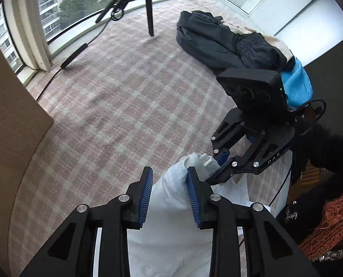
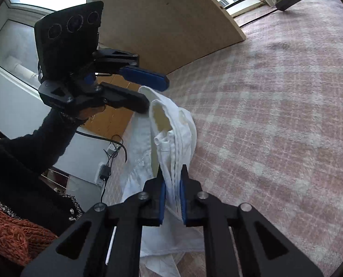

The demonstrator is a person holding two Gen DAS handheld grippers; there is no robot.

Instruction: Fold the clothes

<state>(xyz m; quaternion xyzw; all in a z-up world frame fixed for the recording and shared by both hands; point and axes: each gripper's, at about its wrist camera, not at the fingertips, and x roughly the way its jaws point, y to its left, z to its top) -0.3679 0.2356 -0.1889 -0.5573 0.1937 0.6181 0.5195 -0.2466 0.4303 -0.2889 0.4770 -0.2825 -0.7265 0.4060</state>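
A white garment (image 1: 171, 219) hangs bunched above the pink plaid cloth surface (image 1: 116, 106). My left gripper (image 1: 170, 173) stands open around its upper fold. The cloth lies against the right pad (image 1: 193, 198), with a gap at the left pad. In the right wrist view the left gripper (image 2: 155, 94) shows its jaws apart, the garment's tip (image 2: 146, 91) between them. My right gripper (image 2: 171, 173) is shut on a thick folded edge of the white garment (image 2: 171, 138). From the left wrist view, the right gripper (image 1: 215, 166) pinches the cloth just beyond the left one.
A heap of dark clothes (image 1: 217, 43) with a blue piece (image 1: 296, 85) lies at the far right. A tripod leg (image 1: 149, 11), a cable and a power brick (image 1: 73, 55) are near the windows. A brown board (image 2: 160, 23) stands at the side. A person's dark sleeve (image 2: 32, 150) is close.
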